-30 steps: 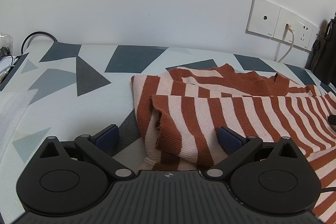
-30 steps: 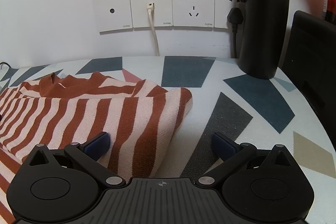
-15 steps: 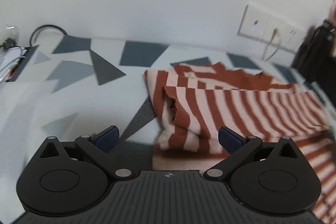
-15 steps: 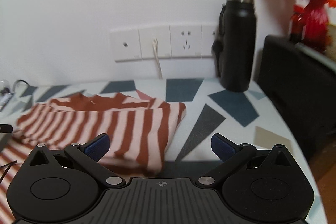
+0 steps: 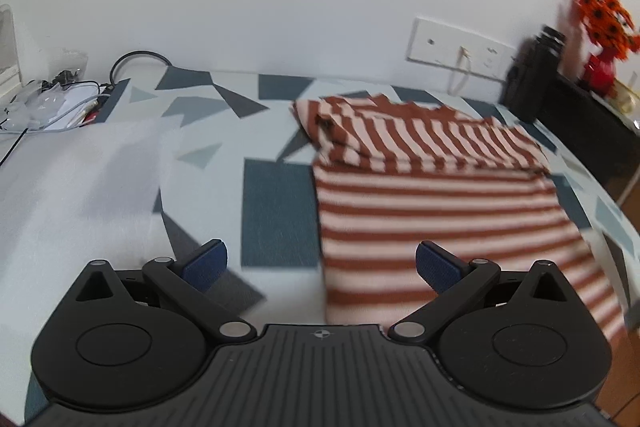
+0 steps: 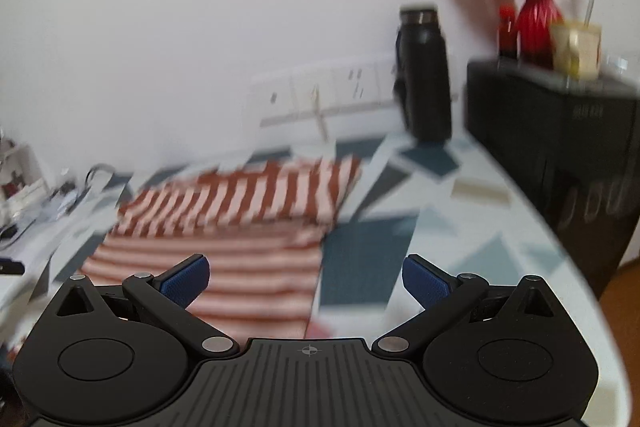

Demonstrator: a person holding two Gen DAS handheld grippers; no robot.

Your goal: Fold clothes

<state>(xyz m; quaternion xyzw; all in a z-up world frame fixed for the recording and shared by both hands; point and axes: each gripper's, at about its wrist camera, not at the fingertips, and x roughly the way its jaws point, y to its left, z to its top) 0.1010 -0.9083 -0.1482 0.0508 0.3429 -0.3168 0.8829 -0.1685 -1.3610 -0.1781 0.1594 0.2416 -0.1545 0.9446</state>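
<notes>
Table: we see one table (image 5: 276,211), its cover printed with grey and blue triangles and blocks.
Sweater: we count one striped sweater (image 5: 432,195), rust and pale pink, lying flat on the right part of the table, its far portion folded over so those stripes run crosswise to the stripes nearer us.
White cloth: one pale sheet (image 5: 76,183) lies on the left of the table, well apart from the sweater.
Bottle and vase: one black bottle (image 6: 424,71) stands by the wall sockets (image 6: 320,95); one red vase (image 6: 536,23) of orange flowers sits on the black cabinet (image 6: 552,131).
Change: a second ago both cameras sat low and close to the folded edge; we now look from higher and farther back, and the whole garment shows.
Left gripper (image 5: 320,263): fingers spread wide, holding nothing, above the sweater's near left edge.
Right gripper (image 6: 306,277): fingers equally wide apart, empty, over the sweater's near right edge; this view is blurred.
</notes>
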